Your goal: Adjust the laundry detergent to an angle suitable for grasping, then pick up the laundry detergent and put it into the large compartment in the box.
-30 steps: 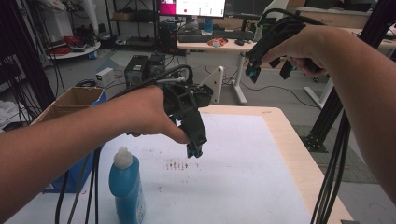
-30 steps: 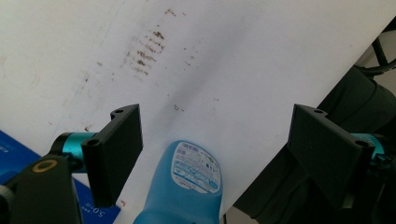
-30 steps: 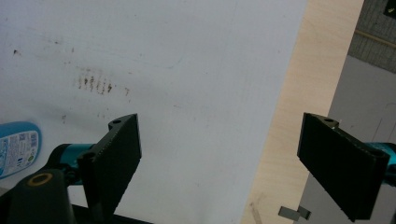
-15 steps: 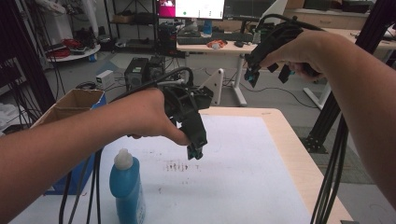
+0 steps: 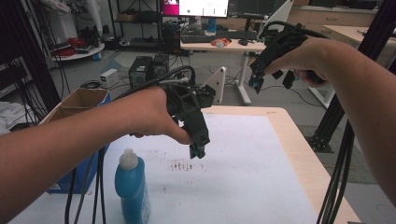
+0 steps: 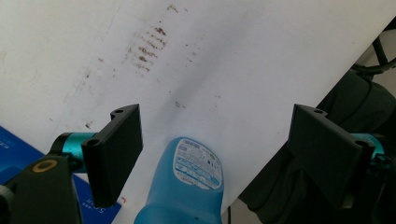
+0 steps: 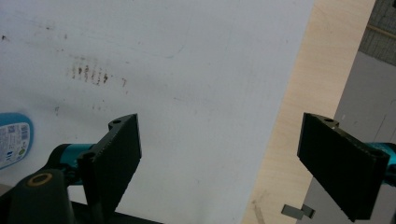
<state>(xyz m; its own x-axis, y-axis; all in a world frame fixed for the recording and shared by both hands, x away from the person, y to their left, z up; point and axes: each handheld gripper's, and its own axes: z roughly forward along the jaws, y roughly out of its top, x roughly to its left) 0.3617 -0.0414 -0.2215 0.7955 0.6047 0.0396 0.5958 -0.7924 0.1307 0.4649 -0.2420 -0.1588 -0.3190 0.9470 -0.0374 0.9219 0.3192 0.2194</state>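
A blue liquid bottle [image 5: 132, 186] with a white cap stands at the near left of the white sheet [image 5: 243, 172]. My left gripper [image 5: 197, 151] hovers over the sheet to the bottle's right, pointing down. In the left gripper view it [image 6: 215, 121] is open, with the bottle [image 6: 194, 186] below and between the jaws, untouched. My right gripper [image 5: 271, 79] is held high above the table's far right corner. It [image 7: 222, 126] is open and empty, with the bottle's label [image 7: 11, 137] at the left edge of its view. Brown stains [image 5: 180, 165] mark the sheet.
A cardboard box [image 5: 79, 100] with a blue side stands off the table's left edge. Black cables [image 5: 336, 186] hang along the right. The wooden table edge [image 7: 299, 116] borders the sheet. Desks, monitors and equipment stand behind the table.
Almost nothing: the right hand has drifted a little while staying raised. The left gripper holds its place over the sheet.
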